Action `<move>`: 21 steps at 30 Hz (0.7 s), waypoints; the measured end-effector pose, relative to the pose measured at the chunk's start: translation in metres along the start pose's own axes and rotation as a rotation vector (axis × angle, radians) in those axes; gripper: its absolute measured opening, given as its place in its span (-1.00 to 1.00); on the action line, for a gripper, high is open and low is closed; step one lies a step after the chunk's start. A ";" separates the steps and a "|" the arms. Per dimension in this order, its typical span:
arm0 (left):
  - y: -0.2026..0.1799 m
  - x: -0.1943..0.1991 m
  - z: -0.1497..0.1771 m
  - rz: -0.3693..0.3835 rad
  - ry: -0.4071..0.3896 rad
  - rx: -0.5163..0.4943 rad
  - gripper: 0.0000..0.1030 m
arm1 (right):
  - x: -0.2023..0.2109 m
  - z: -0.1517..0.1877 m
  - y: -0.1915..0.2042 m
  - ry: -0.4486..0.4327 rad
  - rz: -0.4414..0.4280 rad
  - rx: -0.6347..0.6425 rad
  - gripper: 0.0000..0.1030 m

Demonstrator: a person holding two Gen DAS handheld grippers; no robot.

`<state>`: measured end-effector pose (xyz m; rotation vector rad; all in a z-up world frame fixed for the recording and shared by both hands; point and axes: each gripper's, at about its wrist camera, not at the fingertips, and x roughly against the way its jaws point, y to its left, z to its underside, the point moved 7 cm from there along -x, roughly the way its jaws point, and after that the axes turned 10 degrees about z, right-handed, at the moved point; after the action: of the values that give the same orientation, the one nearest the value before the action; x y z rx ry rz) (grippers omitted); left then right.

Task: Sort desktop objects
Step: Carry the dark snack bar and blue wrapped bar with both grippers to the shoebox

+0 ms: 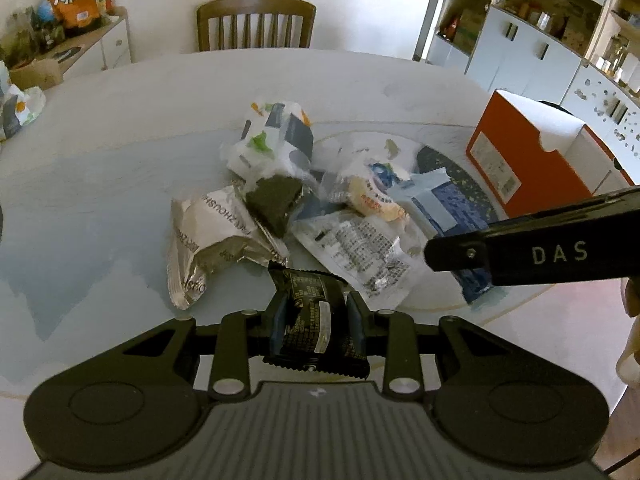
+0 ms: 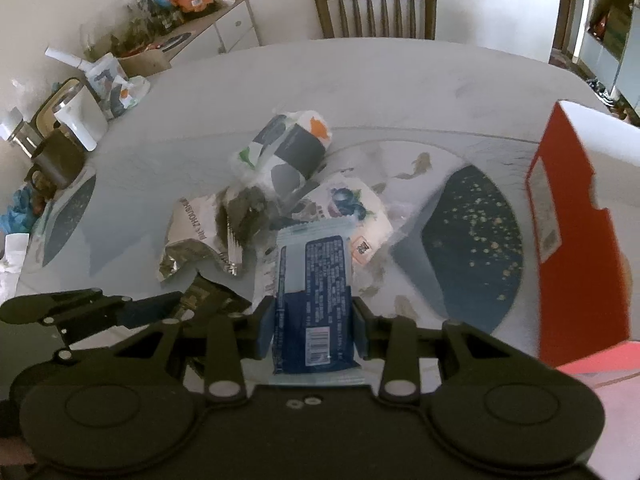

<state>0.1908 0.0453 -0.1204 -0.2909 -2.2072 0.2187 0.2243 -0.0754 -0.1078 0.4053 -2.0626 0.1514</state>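
My left gripper (image 1: 316, 312) is shut on a black snack packet (image 1: 310, 316), held just above the table. My right gripper (image 2: 314, 320) is shut on a blue-and-white packet (image 2: 316, 292); in the left wrist view it shows as a black arm marked DAS (image 1: 532, 248) with that blue packet (image 1: 444, 204) beneath it. A heap of wrappers lies ahead: a silver foil bag (image 1: 208, 240), a white patterned bag (image 1: 276, 136), a dark green packet (image 1: 276, 200), a clear printed wrapper (image 1: 360, 248) and a round pastry pack (image 1: 376, 196).
An orange-and-white box (image 1: 524, 152) stands open at the right on the pale table (image 1: 120, 152). A wooden chair (image 1: 256, 24) is behind the far edge. A cabinet with snack bags (image 1: 72, 4) stands at the left, shelves (image 1: 560, 20) at the right. A kettle and jug (image 2: 76, 120) sit at the table's left edge.
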 end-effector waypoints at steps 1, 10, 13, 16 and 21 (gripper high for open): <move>-0.001 0.002 -0.002 0.001 -0.007 -0.003 -0.41 | 0.002 0.000 -0.002 -0.003 0.003 -0.002 -0.28; -0.013 0.018 -0.022 0.012 -0.055 -0.038 -0.41 | 0.021 -0.001 -0.026 -0.042 0.069 0.008 -0.28; -0.018 0.022 -0.031 0.022 -0.068 -0.050 -0.41 | 0.029 -0.003 -0.035 -0.059 0.082 -0.001 -0.28; -0.025 0.024 -0.042 0.033 -0.084 -0.066 -0.41 | 0.037 -0.007 -0.045 -0.078 0.097 -0.012 -0.28; -0.043 0.025 -0.059 0.058 -0.104 -0.103 -0.41 | 0.048 -0.011 -0.065 -0.109 0.127 -0.033 -0.28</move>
<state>0.2172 0.0148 -0.0553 -0.4093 -2.3189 0.1552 0.2339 -0.1437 -0.0649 0.2669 -2.1960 0.1749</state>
